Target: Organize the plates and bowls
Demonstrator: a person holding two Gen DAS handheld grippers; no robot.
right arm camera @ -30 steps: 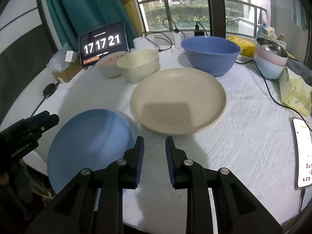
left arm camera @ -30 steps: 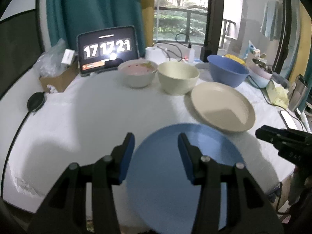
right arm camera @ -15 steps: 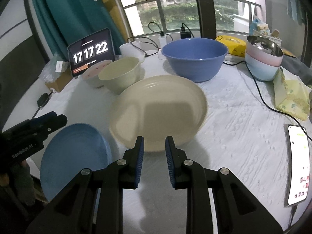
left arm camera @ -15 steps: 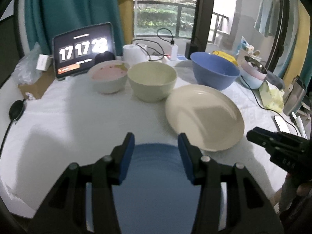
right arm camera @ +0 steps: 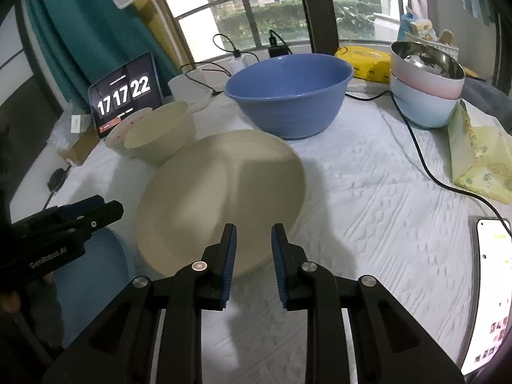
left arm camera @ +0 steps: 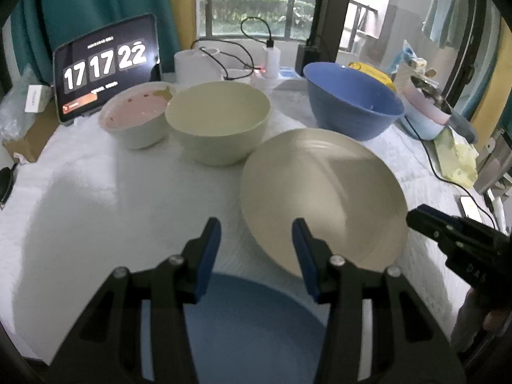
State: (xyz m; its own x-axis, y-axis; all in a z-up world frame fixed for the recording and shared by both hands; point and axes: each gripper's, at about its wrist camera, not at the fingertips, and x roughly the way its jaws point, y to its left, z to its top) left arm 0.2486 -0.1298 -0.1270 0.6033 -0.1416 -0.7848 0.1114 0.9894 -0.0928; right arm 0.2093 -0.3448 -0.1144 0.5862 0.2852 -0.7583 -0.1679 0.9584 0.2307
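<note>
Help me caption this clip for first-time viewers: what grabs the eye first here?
The cream plate dominates mid-table, just ahead of the open right hand-held gripper. Behind it sits a big blue bowl, and the tablet clock at the back left glows 17 17 22. A blue plate lies under the open left hand-held gripper.

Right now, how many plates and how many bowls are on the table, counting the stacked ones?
Plates: 2 (cream plate, blue plate)
Bowls: 6 (pink-lined bowl, cream bowl, blue bowl, plus a nested stack: steel bowl, pink bowl, light blue bowl)
Total: 8
</note>
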